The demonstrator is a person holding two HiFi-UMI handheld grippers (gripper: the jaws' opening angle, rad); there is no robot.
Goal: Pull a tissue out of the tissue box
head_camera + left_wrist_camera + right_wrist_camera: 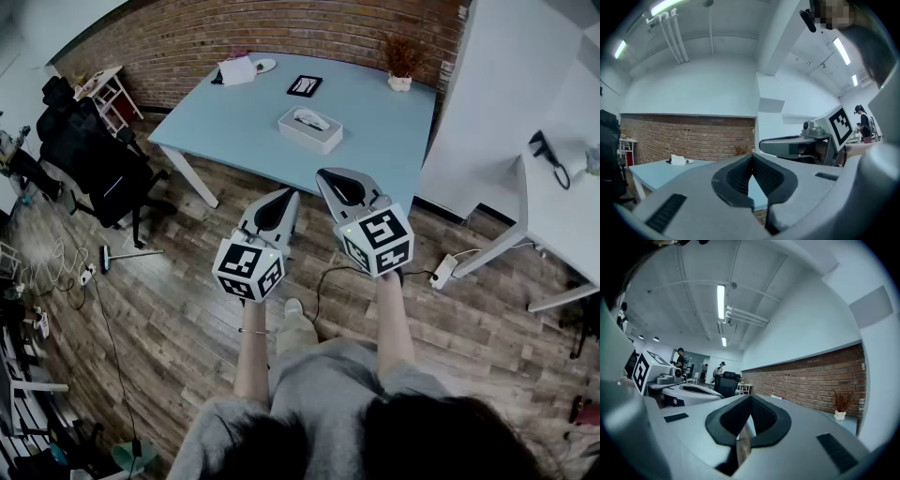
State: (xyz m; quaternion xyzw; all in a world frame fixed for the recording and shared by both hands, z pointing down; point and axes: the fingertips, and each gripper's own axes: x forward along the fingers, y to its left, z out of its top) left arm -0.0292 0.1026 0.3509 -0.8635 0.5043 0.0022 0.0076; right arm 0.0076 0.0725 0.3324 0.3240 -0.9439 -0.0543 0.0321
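The white tissue box [310,129] lies on the light blue table [375,141], with a tissue [312,119] showing at its top slot. Both grippers hang level over the wooden floor, short of the table's near edge and well apart from the box. My left gripper [292,193] [751,156] has its tips together and holds nothing. Beside it, my right gripper [323,174] [750,397] is shut and empty too. The box does not show in either gripper view.
Also on the table are a black frame [304,85], a potted dried plant [401,66] and a white cloth [236,71]. A black office chair [103,164] stands at the left, a white desk [562,216] at the right. A power strip [443,271] lies on the floor.
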